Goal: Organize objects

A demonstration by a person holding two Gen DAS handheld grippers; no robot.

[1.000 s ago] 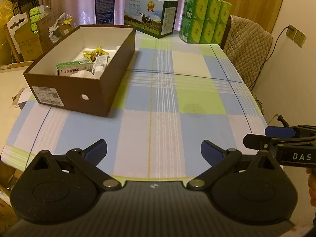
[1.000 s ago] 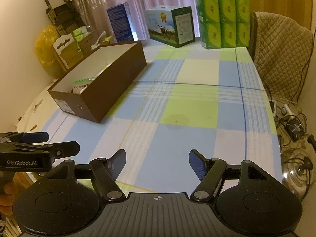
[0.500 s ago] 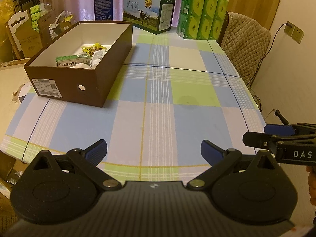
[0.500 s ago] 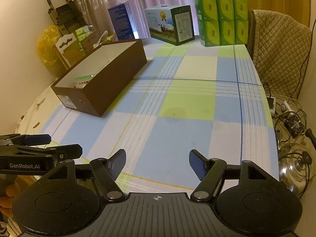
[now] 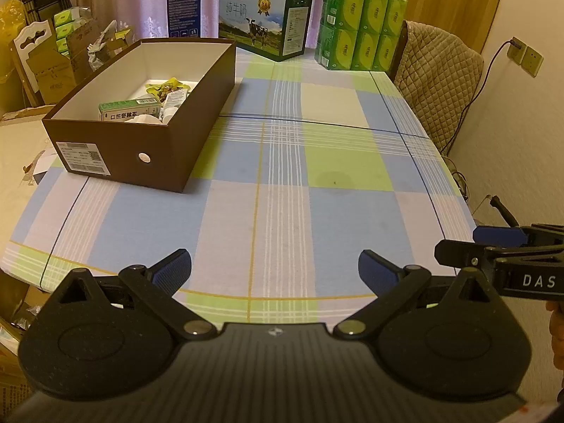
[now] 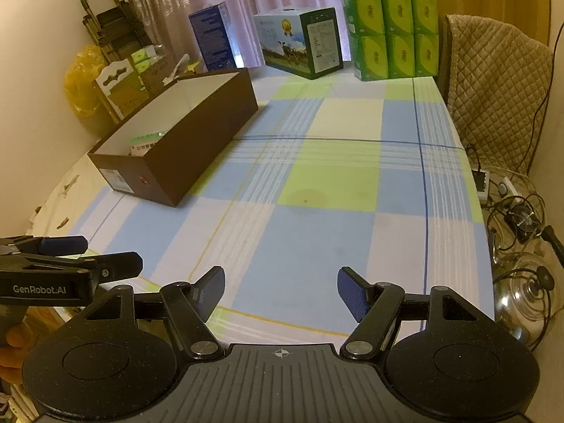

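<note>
A brown shoe box sits on the left of the checked tablecloth. Inside it lie a green-and-white medicine carton, a yellow-green wrapper and small white items. My left gripper hangs open over the table's near edge, nothing between its fingers. My right gripper is open too, beside it and empty. Each gripper shows in the other's view: the right gripper at the right edge, the left gripper at the left edge.
At the table's far end stand a milk carton box, stacked green tissue packs and a tall blue box. A quilt-covered chair stands right. Cables and a metal pot lid lie on the floor.
Both grippers have drawn back from the table a little and stayed open. The box and the table's far end look farther off than a second ago.
</note>
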